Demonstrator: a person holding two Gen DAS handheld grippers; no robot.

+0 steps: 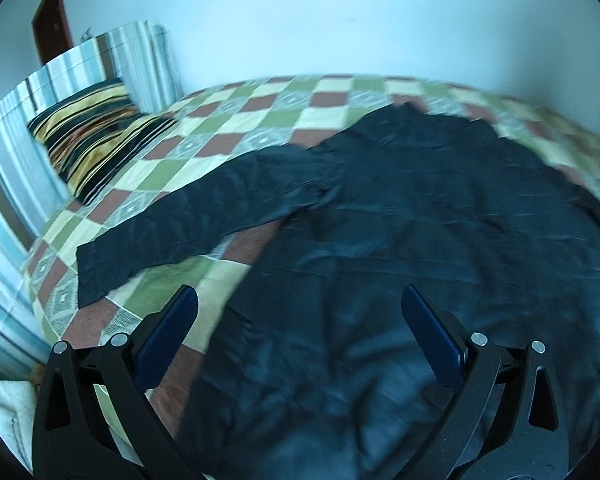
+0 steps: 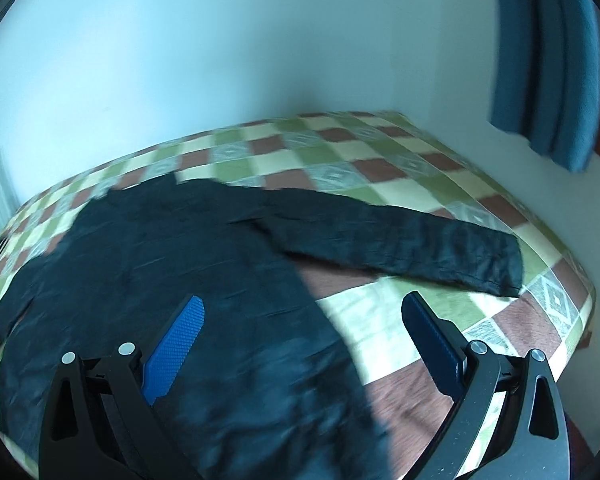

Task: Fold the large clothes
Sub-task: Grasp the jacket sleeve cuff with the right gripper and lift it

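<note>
Left gripper (image 1: pixel 298 302) wide above blurred black garment (image 1: pixel 400 208)

A bed (image 1: pixel 260 112) covered by a checked spread of green, cream and reddish-brown squares carries everything. A dark long-sleeved garment (image 1: pixel 420 220) lies spread flat on it, one sleeve (image 1: pixel 188 220) stretched toward the head end, the other sleeve (image 2: pixel 400 240) reaching toward the foot corner. A striped pillow (image 1: pixel 88 136) in black, yellow and orange rests at the head edge, well apart from the garment's body
</note>
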